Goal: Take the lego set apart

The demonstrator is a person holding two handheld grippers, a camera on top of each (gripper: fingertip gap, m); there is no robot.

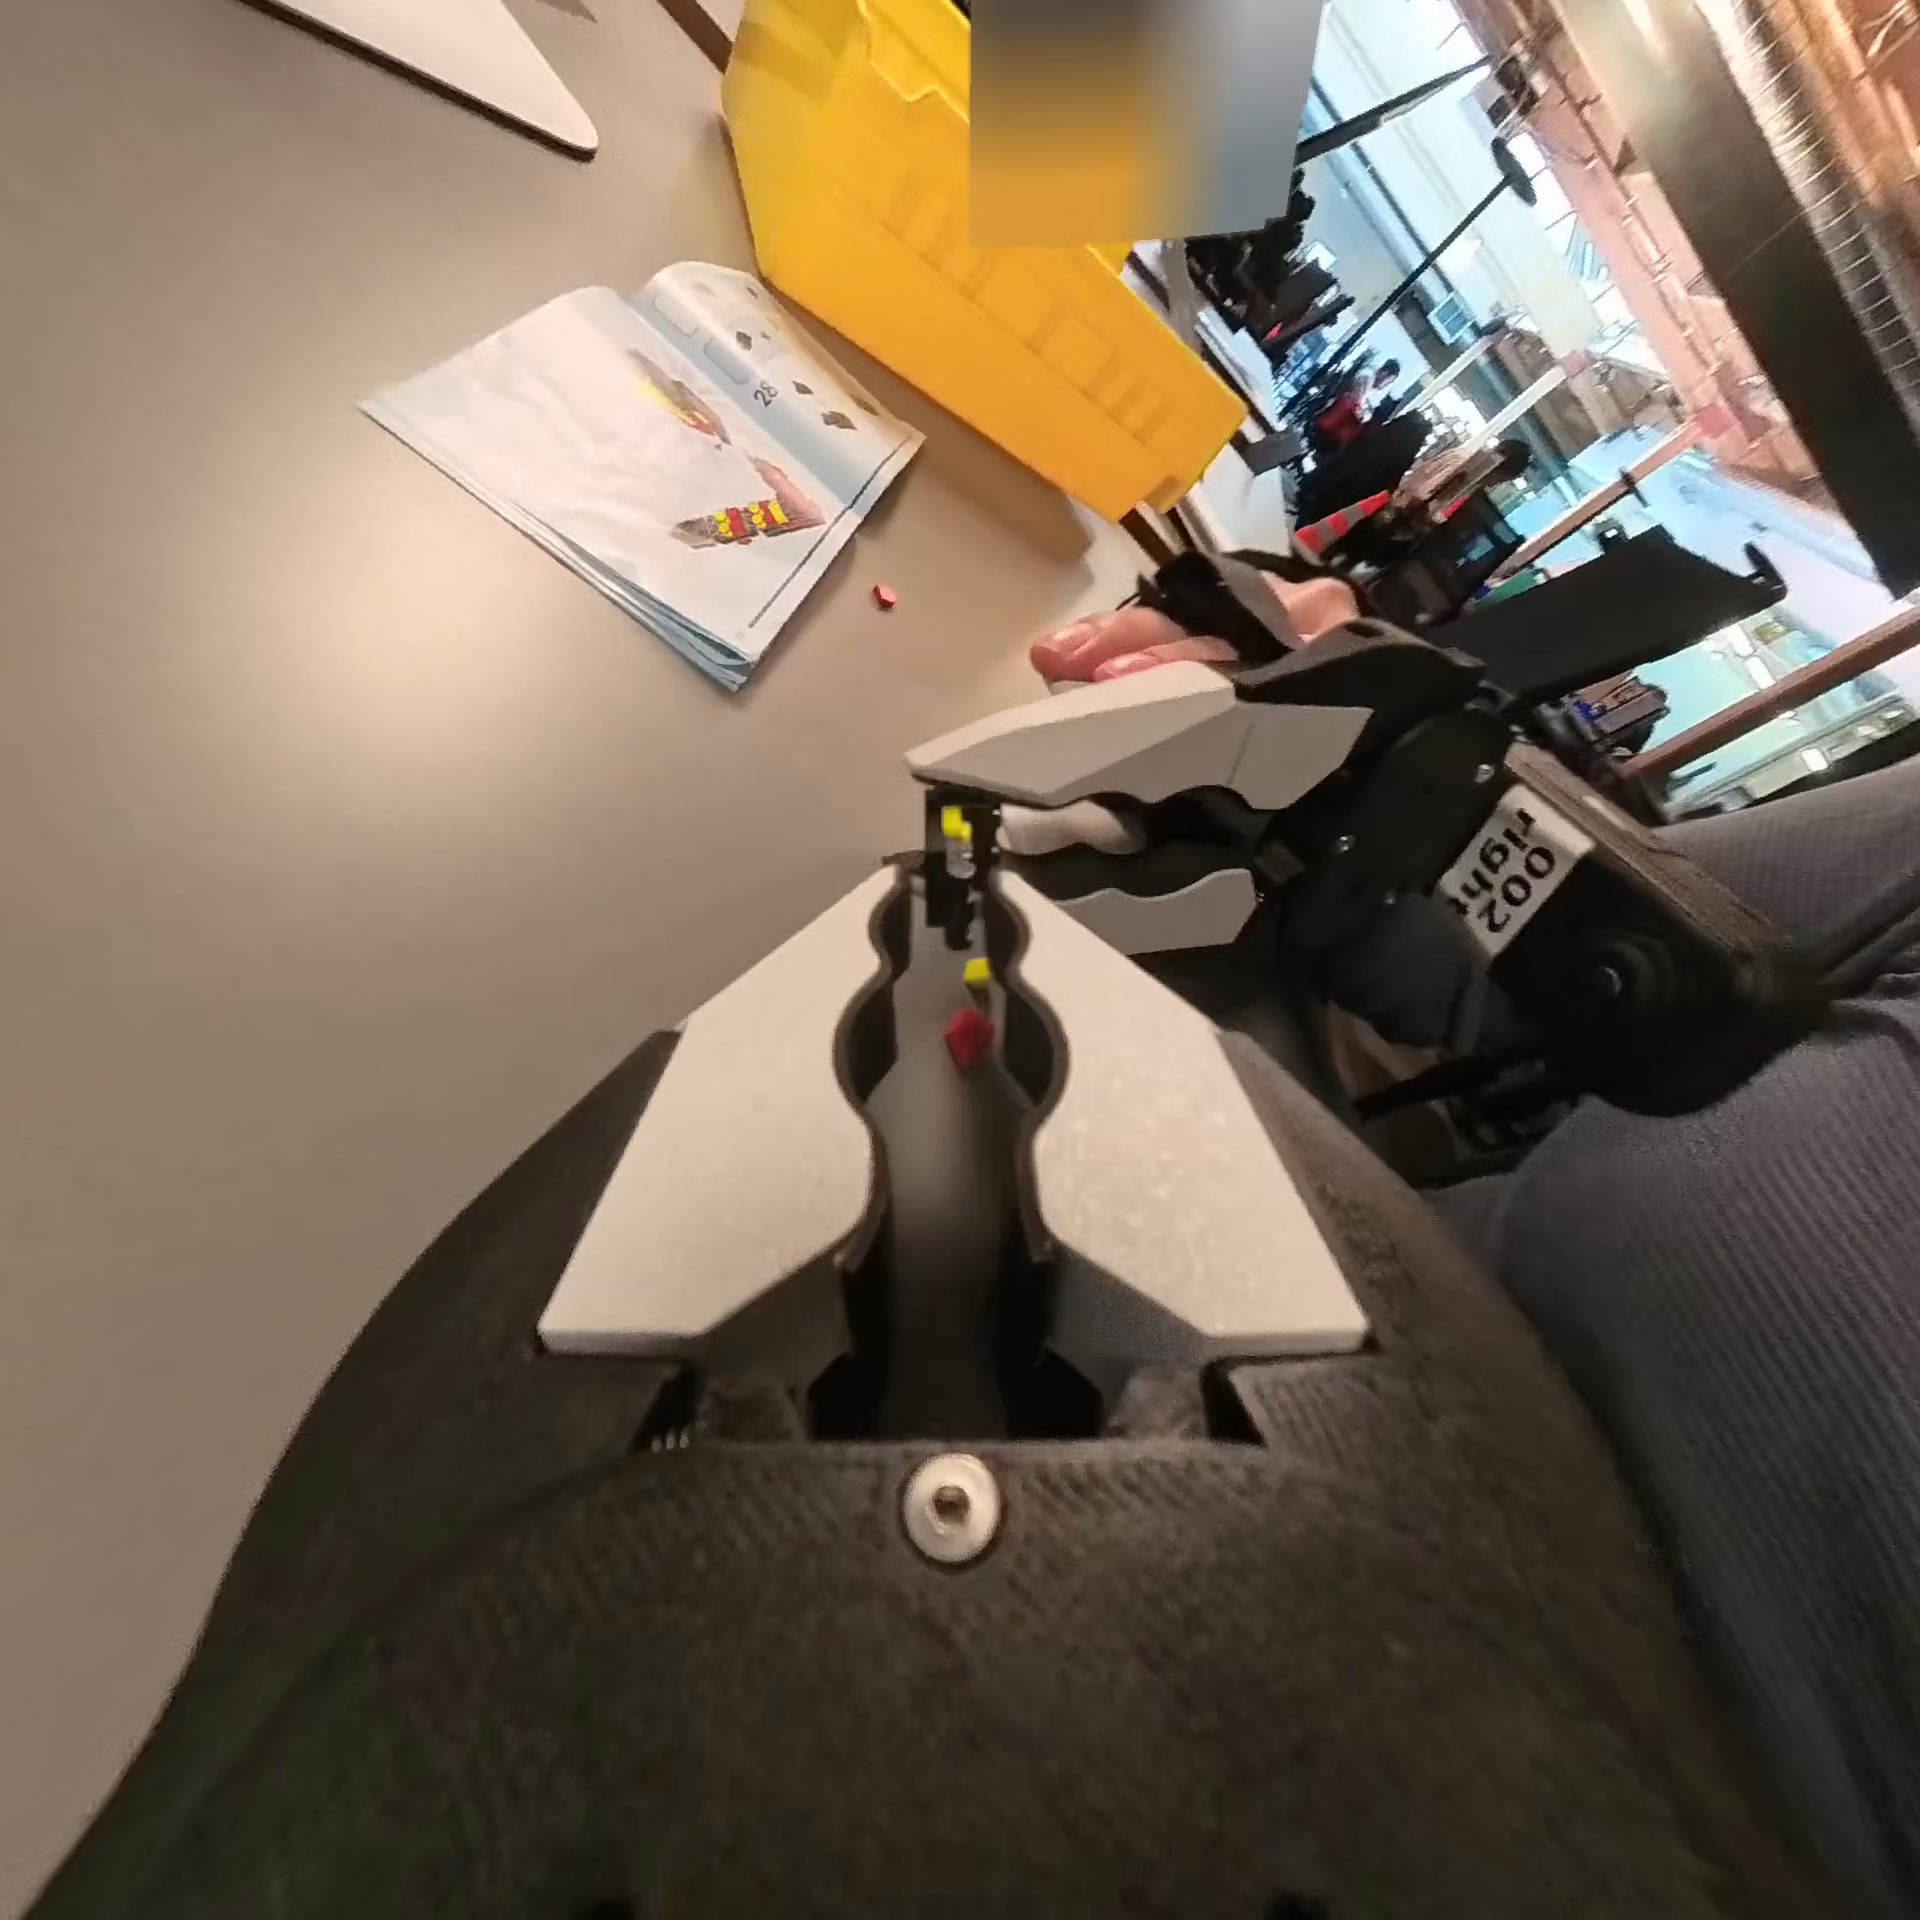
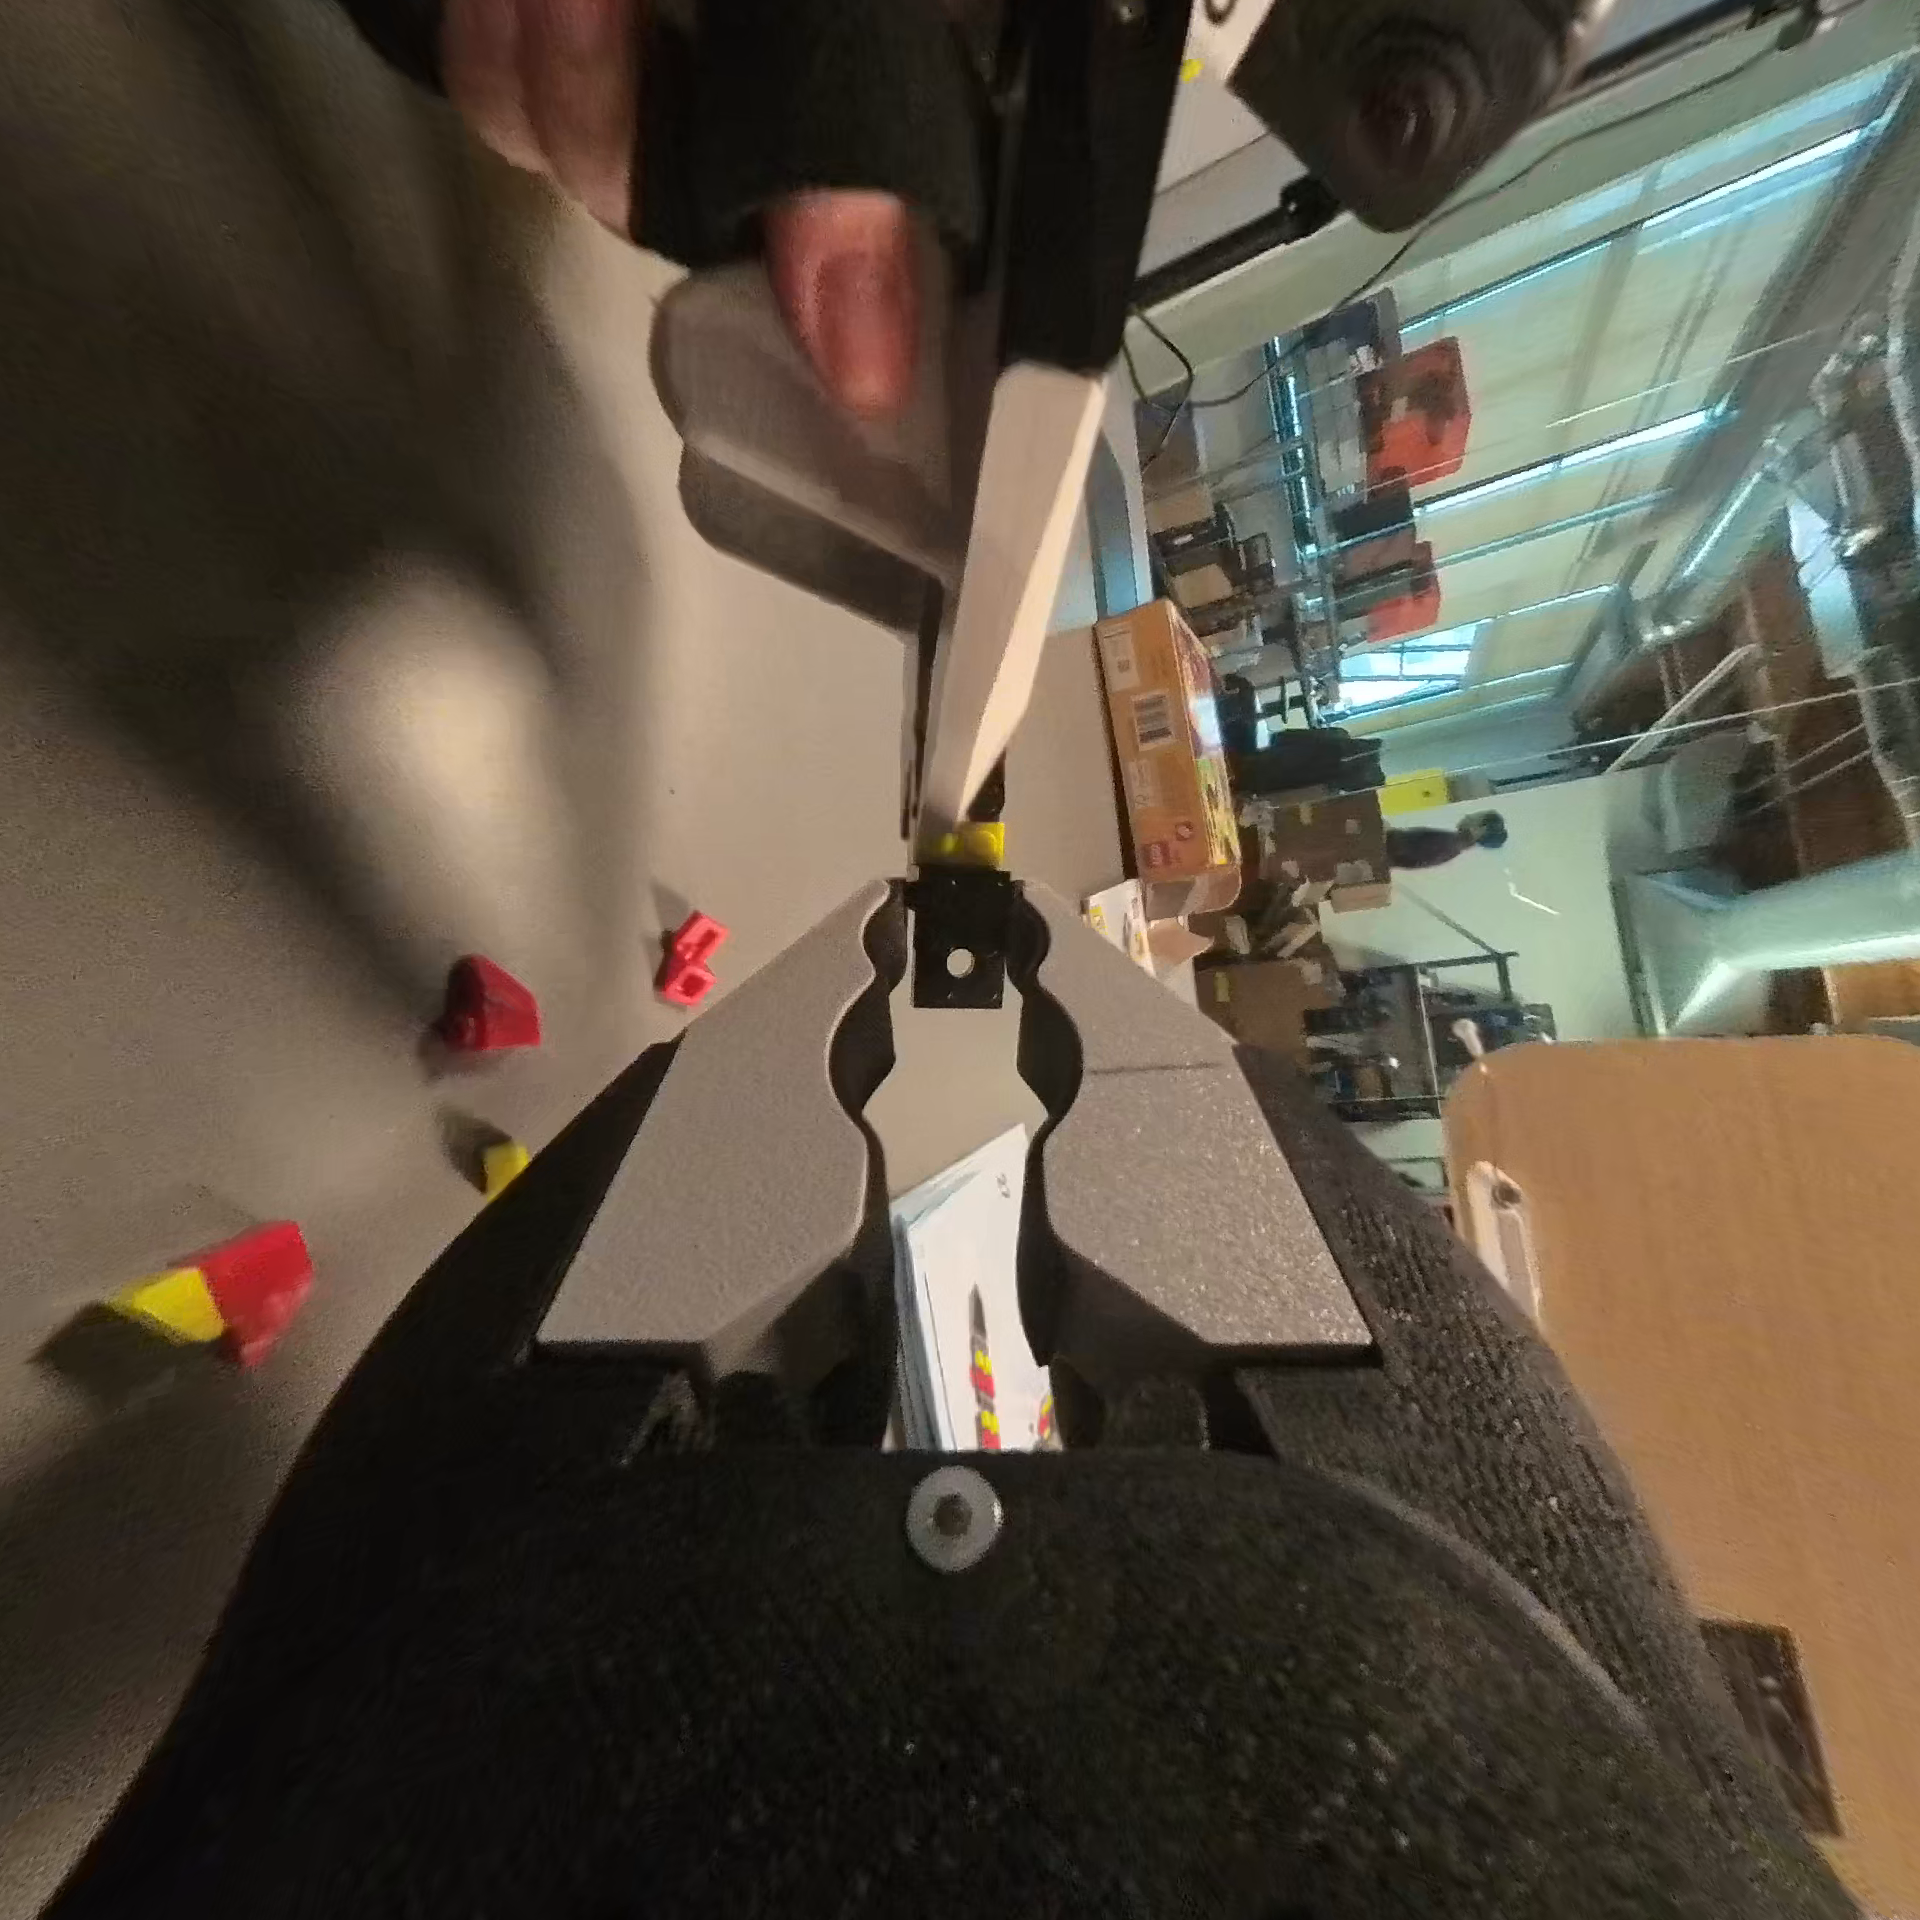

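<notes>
A small lego assembly of black and yellow parts [image 1: 951,862] is held above the table between both grippers. My left gripper [image 1: 951,885] is shut on one end of it. My right gripper [image 1: 966,805] comes in from the right and grips the other end. In the right wrist view my right gripper [image 2: 958,904] is shut on the black plate with a hole [image 2: 961,951]. The left gripper [image 2: 951,821] reaches down from above onto the yellow part [image 2: 966,840]. How the parts join inside the grip is hidden.
Loose red and yellow pieces [image 2: 488,1008] [image 2: 691,951] [image 2: 223,1294] lie on the grey table [image 2: 260,520]. An open instruction booklet [image 1: 644,457], a yellow bin [image 1: 966,312] and a tiny red piece [image 1: 885,594] lie beyond. A lego box [image 2: 1169,748] and a cardboard box [image 2: 1683,1351] stand to the right. The grippers are tip to tip, or close to it.
</notes>
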